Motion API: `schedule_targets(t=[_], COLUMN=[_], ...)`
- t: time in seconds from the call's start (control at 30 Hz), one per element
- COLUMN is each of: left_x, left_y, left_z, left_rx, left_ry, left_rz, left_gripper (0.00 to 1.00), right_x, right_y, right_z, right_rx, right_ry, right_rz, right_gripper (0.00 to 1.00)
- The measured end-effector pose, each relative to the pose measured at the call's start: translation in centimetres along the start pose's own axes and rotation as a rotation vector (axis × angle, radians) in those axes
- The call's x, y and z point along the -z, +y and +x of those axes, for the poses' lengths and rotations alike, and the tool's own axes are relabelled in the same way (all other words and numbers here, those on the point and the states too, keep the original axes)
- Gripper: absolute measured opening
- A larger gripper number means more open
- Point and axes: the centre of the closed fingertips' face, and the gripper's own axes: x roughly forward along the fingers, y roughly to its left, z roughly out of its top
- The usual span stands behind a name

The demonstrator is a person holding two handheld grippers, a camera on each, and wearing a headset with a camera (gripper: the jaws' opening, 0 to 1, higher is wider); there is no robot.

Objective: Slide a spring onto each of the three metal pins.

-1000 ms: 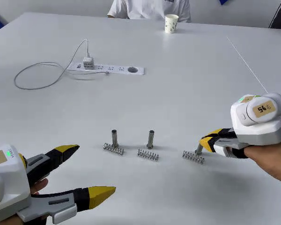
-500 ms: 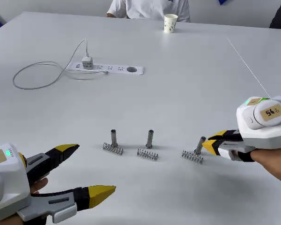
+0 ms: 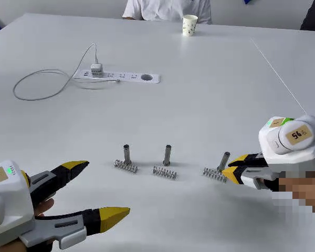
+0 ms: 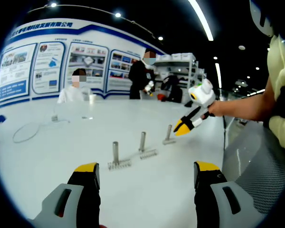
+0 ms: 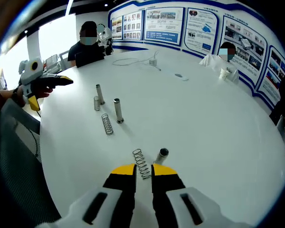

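Right gripper (image 5: 144, 172), jaws narrowed to a slit, noses the spring (image 5: 141, 163) lying right of the middle pin (image 3: 167, 155) to lift it, I judge — whether it pinches, I cannot tell. Left gripper (image 3: 106, 188) hovers agape, empty — nearer than that pin.

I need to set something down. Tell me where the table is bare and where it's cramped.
Free: the broad table stretch between the power strip and the pins, and right of the strip toward the paper cup. Crowded: the row of pins and springs, with the right gripper at its right end; the left gripper borders the near-left corner.
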Motion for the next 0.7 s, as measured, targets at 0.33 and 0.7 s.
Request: schedule_targets(t=[0.33,0.7], left_x=[0.1,0.1], left_y=[0.0,0.0], left_z=[-0.1,-0.3], left_rx=[-0.004,-0.006], left_ry=[0.004,0.003], left_rz=[-0.003,-0.005], left_gripper=[0.83,0.83], right_x=[-0.9,-0.8], right_y=[1.5,1.6], right_z=[1.6,3.3], right_rx=[-0.035,-0.025], right_ry=[0.012,0.048], right_rz=[-0.058,-0.116], right_gripper=[0.13,0.14])
